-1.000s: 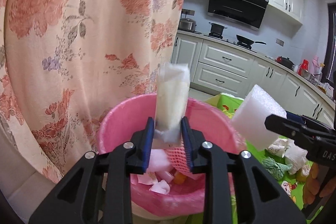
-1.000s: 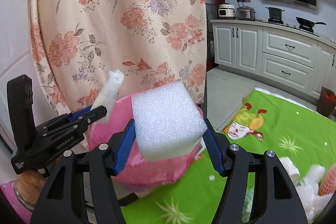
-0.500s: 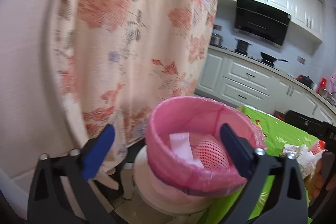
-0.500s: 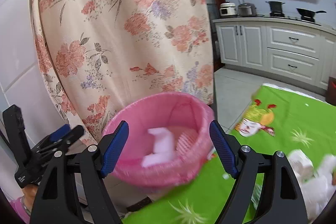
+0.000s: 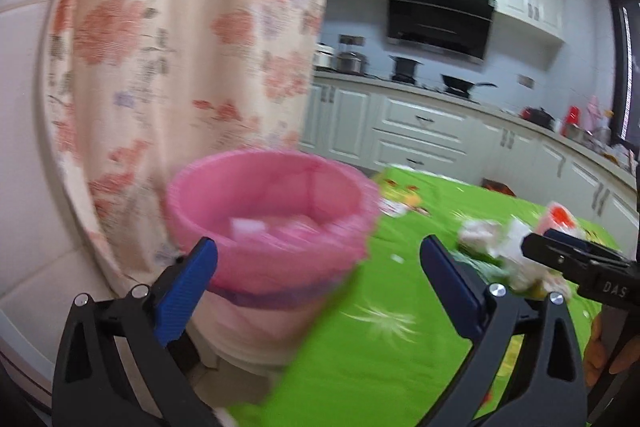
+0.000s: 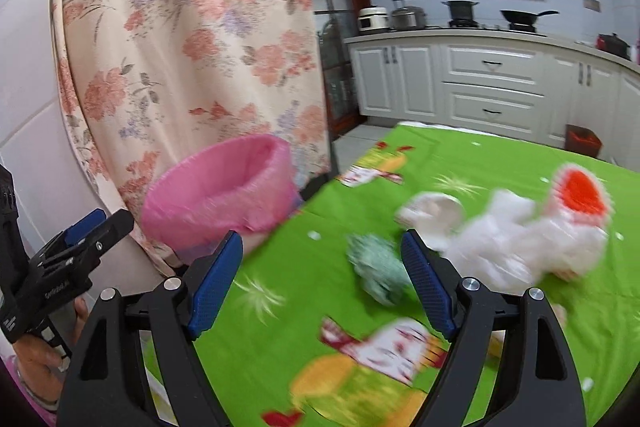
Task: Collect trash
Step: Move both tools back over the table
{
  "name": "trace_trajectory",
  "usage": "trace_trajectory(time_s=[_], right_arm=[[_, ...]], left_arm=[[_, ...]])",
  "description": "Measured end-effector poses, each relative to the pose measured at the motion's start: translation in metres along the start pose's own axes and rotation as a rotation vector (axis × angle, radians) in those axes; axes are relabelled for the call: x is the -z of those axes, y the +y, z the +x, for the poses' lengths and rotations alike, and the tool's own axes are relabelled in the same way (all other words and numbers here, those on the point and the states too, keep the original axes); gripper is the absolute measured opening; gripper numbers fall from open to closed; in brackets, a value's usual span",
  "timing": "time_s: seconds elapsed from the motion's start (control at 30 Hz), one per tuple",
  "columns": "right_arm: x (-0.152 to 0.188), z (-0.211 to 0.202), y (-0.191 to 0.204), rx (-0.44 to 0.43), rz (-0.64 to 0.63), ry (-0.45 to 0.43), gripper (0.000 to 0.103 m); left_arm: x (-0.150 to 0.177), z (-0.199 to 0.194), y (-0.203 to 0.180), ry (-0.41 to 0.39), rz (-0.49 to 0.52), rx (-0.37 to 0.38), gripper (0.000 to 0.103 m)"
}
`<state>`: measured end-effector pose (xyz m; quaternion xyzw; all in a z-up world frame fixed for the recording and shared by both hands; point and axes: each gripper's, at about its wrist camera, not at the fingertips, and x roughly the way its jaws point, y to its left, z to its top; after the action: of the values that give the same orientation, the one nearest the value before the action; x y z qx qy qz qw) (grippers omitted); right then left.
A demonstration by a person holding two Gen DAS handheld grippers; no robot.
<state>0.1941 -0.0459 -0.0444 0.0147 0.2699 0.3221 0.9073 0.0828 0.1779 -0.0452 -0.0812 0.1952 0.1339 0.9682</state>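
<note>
A bin with a pink bag point(image 5: 276, 223) stands off the table's left end, with white and pink scraps inside; it also shows in the right wrist view point(image 6: 224, 199). My left gripper point(image 5: 318, 271) is open and empty, just in front of the bin. My right gripper point(image 6: 322, 271) is open and empty above the green tablecloth point(image 6: 500, 163). Ahead of it lie a green crumpled wad point(image 6: 378, 269), white crumpled paper point(image 6: 516, 247) and a white-and-orange foam net point(image 6: 580, 193). The same trash pile point(image 5: 508, 247) shows in the left wrist view.
A floral curtain point(image 6: 192, 39) hangs right behind the bin. Kitchen cabinets point(image 6: 492, 87) and a stove run along the far wall. The other gripper shows at each view's edge point(image 5: 588, 267) point(image 6: 64, 259).
The left gripper let go of the white tube and the right gripper let go of the foam block into the bin. Both opened and have swung right, toward the table.
</note>
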Motion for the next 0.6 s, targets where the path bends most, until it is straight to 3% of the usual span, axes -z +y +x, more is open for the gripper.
trace_trajectory(time_s=[0.3, 0.6], right_arm=[[0.036, -0.039, -0.057, 0.144, 0.009, 0.023, 0.077], [0.05, -0.043, -0.101, 0.25, -0.012, 0.091, 0.08]], left_arm=[[0.033, 0.005, -0.08, 0.06, 0.077, 0.108, 0.098], [0.054, 0.028, -0.124, 0.15, 0.127, 0.169, 0.098]])
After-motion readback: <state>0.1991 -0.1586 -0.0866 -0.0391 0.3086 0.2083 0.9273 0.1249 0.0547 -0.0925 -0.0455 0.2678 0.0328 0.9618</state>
